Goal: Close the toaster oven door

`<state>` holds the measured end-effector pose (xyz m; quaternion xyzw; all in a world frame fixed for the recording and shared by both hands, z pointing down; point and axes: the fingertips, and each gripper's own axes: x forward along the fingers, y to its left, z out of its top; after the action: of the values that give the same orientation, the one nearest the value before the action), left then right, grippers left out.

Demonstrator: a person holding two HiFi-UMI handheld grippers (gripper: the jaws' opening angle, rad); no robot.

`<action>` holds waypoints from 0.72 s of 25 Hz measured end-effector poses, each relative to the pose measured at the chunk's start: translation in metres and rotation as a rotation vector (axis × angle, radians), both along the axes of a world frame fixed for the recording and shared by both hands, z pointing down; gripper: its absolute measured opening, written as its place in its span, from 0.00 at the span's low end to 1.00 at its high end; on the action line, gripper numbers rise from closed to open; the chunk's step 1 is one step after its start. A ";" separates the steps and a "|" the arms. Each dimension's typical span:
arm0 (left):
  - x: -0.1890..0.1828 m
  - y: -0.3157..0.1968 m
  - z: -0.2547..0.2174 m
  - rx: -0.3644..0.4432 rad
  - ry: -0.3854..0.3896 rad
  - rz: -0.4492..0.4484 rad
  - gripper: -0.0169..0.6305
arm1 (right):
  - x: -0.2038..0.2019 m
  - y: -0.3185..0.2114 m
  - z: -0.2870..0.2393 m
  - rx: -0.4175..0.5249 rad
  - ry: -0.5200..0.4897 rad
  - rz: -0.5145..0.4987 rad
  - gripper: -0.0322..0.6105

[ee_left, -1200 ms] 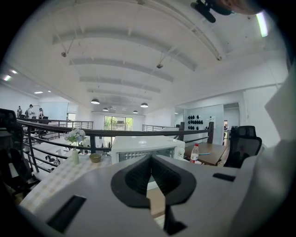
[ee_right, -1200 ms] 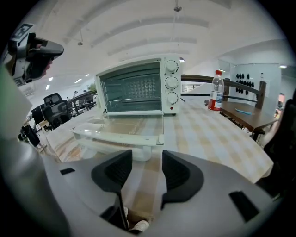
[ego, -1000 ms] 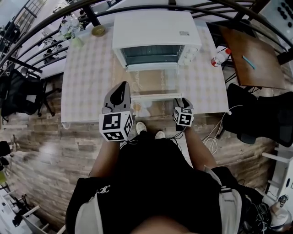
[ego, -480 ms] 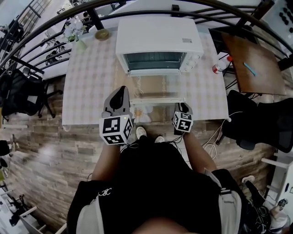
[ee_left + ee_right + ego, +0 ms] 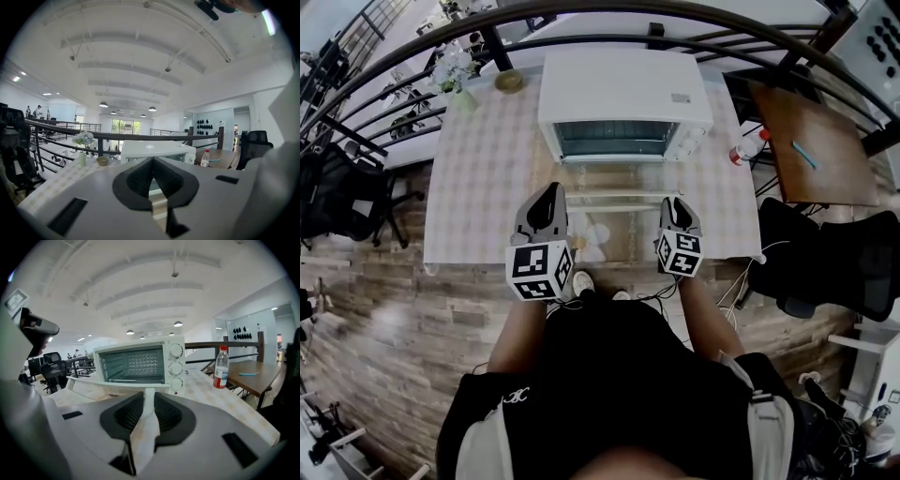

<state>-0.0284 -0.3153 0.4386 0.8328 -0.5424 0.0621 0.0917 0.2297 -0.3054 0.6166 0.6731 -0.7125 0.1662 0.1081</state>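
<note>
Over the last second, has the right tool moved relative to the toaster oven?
Yes. The right tool, clamped on the door handle, has moved forward from the near edge of the table toward the oven.

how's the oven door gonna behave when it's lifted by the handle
The door looks like rigid framed glass hinged at the toaster oven, so it should swing up, not flex. The right gripper clamps the handle near one end, so it may twist slightly.
</note>
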 end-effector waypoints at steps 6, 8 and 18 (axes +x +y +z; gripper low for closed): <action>-0.011 0.000 -0.004 0.016 0.011 -0.021 0.05 | 0.004 -0.033 -0.042 0.080 0.004 0.013 0.16; -0.017 -0.001 -0.006 0.022 0.011 -0.034 0.05 | 0.005 -0.042 -0.049 0.086 0.002 0.019 0.16; -0.049 0.002 -0.015 0.040 0.012 -0.101 0.05 | 0.009 -0.075 -0.073 0.115 0.015 0.037 0.16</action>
<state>-0.0774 -0.3138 0.4241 0.8063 -0.5844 0.0418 0.0813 0.2388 -0.3802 0.5433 0.6925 -0.7075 0.1218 0.0712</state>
